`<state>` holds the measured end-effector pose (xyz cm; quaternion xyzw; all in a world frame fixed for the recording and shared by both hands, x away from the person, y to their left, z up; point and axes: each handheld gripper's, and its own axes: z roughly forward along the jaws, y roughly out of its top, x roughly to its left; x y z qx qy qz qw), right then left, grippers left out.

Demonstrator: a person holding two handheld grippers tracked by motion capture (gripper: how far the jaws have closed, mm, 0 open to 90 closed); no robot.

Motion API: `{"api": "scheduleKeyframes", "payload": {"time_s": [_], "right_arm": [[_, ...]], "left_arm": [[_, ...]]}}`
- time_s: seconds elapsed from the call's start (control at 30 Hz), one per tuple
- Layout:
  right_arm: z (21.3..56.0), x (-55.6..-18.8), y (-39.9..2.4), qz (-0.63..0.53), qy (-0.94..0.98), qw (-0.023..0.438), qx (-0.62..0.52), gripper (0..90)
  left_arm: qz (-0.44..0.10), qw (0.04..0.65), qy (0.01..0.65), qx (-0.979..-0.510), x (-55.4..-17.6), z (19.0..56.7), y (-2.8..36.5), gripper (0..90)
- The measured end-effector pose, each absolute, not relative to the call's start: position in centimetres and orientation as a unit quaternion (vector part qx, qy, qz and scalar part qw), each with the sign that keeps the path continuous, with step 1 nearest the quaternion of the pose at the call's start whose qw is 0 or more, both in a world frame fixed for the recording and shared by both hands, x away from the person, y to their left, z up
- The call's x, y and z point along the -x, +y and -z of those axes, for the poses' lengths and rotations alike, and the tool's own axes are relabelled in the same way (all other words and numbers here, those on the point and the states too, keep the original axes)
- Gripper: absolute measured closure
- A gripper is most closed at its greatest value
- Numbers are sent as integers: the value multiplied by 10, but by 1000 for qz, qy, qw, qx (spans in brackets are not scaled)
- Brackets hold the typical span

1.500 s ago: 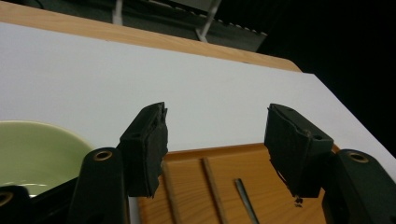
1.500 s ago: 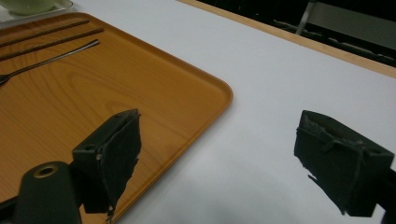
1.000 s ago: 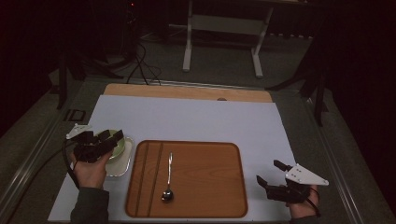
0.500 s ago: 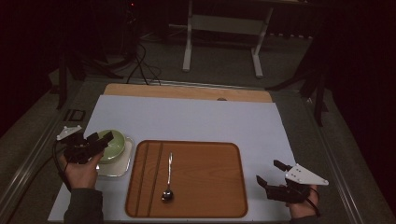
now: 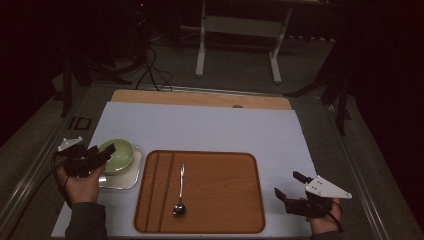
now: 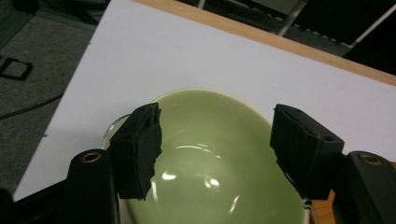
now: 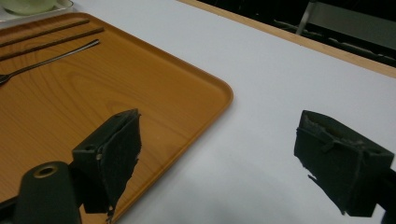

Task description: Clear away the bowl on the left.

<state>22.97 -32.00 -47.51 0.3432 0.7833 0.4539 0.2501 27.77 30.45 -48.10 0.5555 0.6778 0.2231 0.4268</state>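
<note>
Bowl time comes first: we see the green bowl sitting on its little silver plate, left of the wooden tray. Our left gripper has just been opening, its jaws wide around the bowl and not squeezing it. Our right gripper waits open and empty. Lifting is left.

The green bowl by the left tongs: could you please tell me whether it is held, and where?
Nothing is held. The left tongs stand open over the green bowl, their jaws just opening, pads clear of it.
</note>
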Motion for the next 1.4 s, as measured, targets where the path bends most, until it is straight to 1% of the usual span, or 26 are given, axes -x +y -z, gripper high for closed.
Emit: {"api": "scheduleKeyframes", "payload": {"time_s": [0.17,0.3,0.53,0.8,0.97,1.03,1.07,1.1,1.2,1.27,1.3,1.37,1.4], "right_arm": [[475,-230,-320,-454,784,250,-343,145],[475,-230,-320,-453,784,250,-343,145],[475,-229,-320,-454,783,251,-343,145],[475,-229,-320,-454,784,250,-343,145],[475,-230,-320,-453,784,250,-343,145],[475,-229,-320,-453,784,250,-342,145],[475,-230,-320,-453,784,250,-342,145],[475,-230,-320,-453,784,251,-342,145],[475,-230,-320,-453,784,250,-343,145],[475,-229,-320,-453,784,250,-342,145],[475,-229,-320,-453,784,250,-342,145],[475,-229,-320,-453,784,250,-343,145],[475,-229,-320,-453,784,250,-343,145]], "left_arm": [[-222,412,684,-560,-280,488,308,333],[-227,412,680,-562,-280,488,307,335],[-240,408,684,-555,-276,488,311,325],[-226,390,696,-560,-278,495,313,326],[-215,361,716,-558,-282,504,313,382],[-214,358,717,-559,-282,506,314,415],[-202,360,722,-556,-283,509,314,415],[-197,358,723,-557,-284,510,314,455],[-183,365,727,-551,-284,513,316,516],[-178,364,733,-546,-284,515,317,532],[-172,367,739,-539,-284,515,319,573],[-167,366,742,-536,-284,516,320,605],[-156,363,749,-532,-284,519,321,616]]}}
